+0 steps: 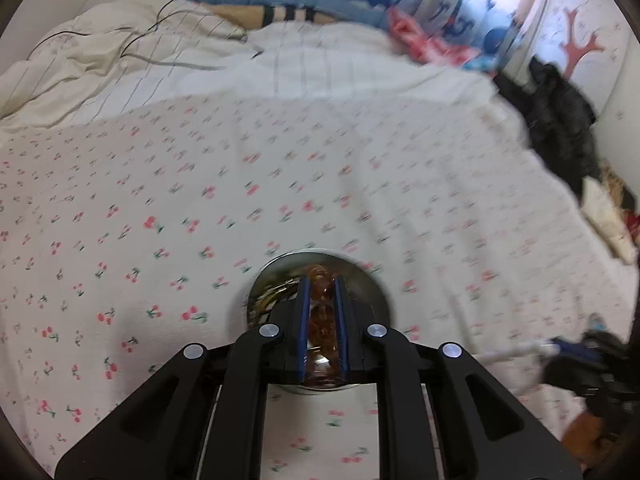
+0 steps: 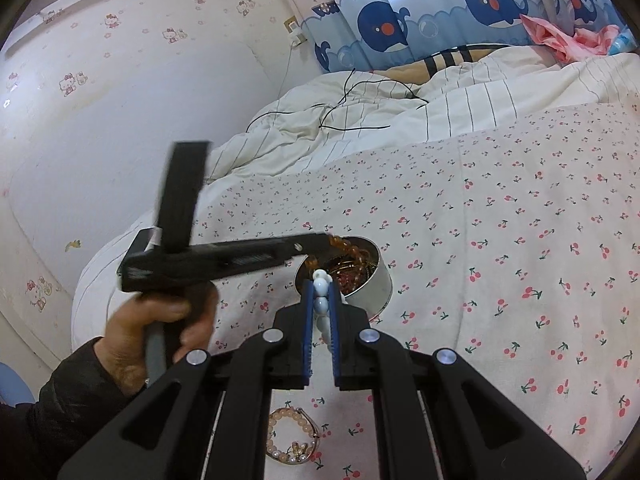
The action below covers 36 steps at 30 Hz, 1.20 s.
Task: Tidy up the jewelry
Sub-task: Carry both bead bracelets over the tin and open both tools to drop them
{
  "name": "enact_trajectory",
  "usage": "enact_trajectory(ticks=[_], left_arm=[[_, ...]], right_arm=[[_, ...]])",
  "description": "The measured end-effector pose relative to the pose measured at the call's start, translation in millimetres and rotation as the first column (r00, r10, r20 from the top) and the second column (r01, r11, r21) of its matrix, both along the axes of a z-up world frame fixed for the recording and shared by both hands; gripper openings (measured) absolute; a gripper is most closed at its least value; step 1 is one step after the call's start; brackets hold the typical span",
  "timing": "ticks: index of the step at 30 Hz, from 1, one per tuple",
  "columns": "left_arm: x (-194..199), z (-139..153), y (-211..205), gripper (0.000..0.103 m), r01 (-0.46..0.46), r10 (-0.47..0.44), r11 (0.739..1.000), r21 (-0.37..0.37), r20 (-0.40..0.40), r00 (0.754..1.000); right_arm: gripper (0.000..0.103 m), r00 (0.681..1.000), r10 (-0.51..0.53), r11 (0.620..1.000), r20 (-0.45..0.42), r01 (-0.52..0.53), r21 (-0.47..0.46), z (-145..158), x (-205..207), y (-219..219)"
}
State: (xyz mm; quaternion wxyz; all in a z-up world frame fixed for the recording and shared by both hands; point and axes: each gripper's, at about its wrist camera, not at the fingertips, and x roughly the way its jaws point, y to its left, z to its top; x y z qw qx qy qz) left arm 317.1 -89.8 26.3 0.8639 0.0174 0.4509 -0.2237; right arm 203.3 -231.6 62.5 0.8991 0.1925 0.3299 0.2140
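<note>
Your left gripper [image 1: 323,280] is clenched on the amber beads [image 1: 322,312]; the strand sits between the blue fingers [image 1: 304,328] and its free end hangs over the tin [image 2: 372,280]. In the right wrist view that gripper comes in from 9 o'clock, your left hand [image 2: 152,332] on its handle, tips right above the tin's mouth.

Your right gripper [image 2: 321,280] is clenched on the white beads [image 2: 321,296], pinched between its fingers [image 2: 307,332], just at the tin's 7 o'clock edge. I can't tell whether the beads touch the rim.

The tin stands open on the bed [image 2: 500,240], on the cherry-print sheet, with gold and dark red pieces already inside.

A peach bead bracelet [image 2: 290,436] lies on the sheet at 6 o'clock in the right view, partly hidden under the gripper frame, well apart from the tin.

The left view is motion-blurred, so detail inside the tin there is unclear.
</note>
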Motion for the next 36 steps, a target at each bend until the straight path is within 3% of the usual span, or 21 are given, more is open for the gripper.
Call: enact_trajectory(ticks=[2, 4, 5, 6, 13, 19, 22, 25, 26, 27, 28, 29, 33, 36], left_arm=[[2.7, -7.2, 0.2, 0.014, -0.005, 0.006, 0.999, 0.043, -0.021, 1.0], [2.3, -5.1, 6.4, 0.032, -0.013, 0.014, 0.999, 0.032, -0.023, 1.0], [1.2, -2.6, 11.0, 0.055, -0.022, 0.022, 1.0, 0.023, -0.019, 1.0], [-2.4, 3.9, 17.5, 0.064, -0.043, 0.044, 0.999, 0.005, -0.002, 0.999], [-34.9, 29.2, 55.2, 0.073, -0.096, 0.096, 0.995, -0.016, 0.065, 0.993], [-51.1, 12.4, 85.6, 0.077, -0.137, 0.138, 0.99, -0.026, 0.023, 0.99], [-52.7, -1.6, 93.7, 0.077, -0.149, 0.149, 0.988, -0.032, -0.018, 0.989], [-54.5, -8.8, 91.9, 0.077, -0.137, 0.137, 0.99, -0.021, -0.033, 0.99], [-56.4, -9.5, 89.3, 0.077, -0.126, 0.126, 0.992, -0.011, -0.032, 0.992], [-60.0, -9.9, 86.7, 0.077, -0.114, 0.114, 0.994, -0.001, -0.027, 0.993], [-62.5, -9.8, 84.0, 0.077, -0.104, 0.104, 0.995, 0.007, -0.023, 0.994], [-66.9, -10.5, 80.3, 0.077, -0.089, 0.089, 0.996, 0.017, -0.018, 0.996], [-83.2, -21.2, 76.5, 0.077, -0.071, 0.072, 0.996, 0.061, -0.025, 0.997], [-91.6, -31.8, 82.6, 0.077, -0.087, 0.091, 0.995, 0.053, -0.062, 0.994]], right_arm=[[0.008, 1.0, 0.002, 1.0, -0.003, -0.002, -0.006, -0.8, 2.0, 2.2], [0.008, 1.0, 0.005, 1.0, -0.005, -0.005, 0.004, 0.3, 5.8, 4.0], [0.008, 1.0, 0.005, 1.0, -0.006, -0.005, 0.02, 1.5, 9.6, 4.7], [0.008, 1.0, 0.005, 1.0, -0.004, -0.005, 0.028, 3.1, 12.7, 5.7], [0.008, 0.999, 0.045, 0.995, 0.009, -0.046, 0.089, 14.4, 43.7, 27.2], [0.008, 0.996, 0.065, 0.986, -0.065, -0.054, 0.159, -7.6, 80.2, 50.1], [0.008, 0.996, 0.011, 1.0, -0.091, -0.01, 0.017, -19.6, 92.2, 62.4], [0.009, 0.992, -0.05, 0.985, -0.114, 0.029, -0.172, -33.3, 98.4, 71.4], [0.017, 0.991, -0.057, 0.978, -0.118, 0.031, -0.208, -36.3, 97.9, 72.2], [0.026, 0.992, -0.063, 0.976, -0.111, 0.038, -0.216, -37.8, 95.6, 70.0], [0.042, 0.993, -0.071, 0.976, -0.092, 0.05, -0.213, -36.9, 91.5, 66.3], [0.047, 0.995, -0.076, 0.975, -0.061, 0.061, -0.212, -31.1, 83.6, 62.1], [0.05, 0.999, -0.042, 0.969, -0.011, 0.038, -0.246, -12.6, 53.2, 54.2], [0.05, 0.991, 0.106, 0.95, -0.082, -0.125, -0.285, -17.2, 18.7, 59.2]])
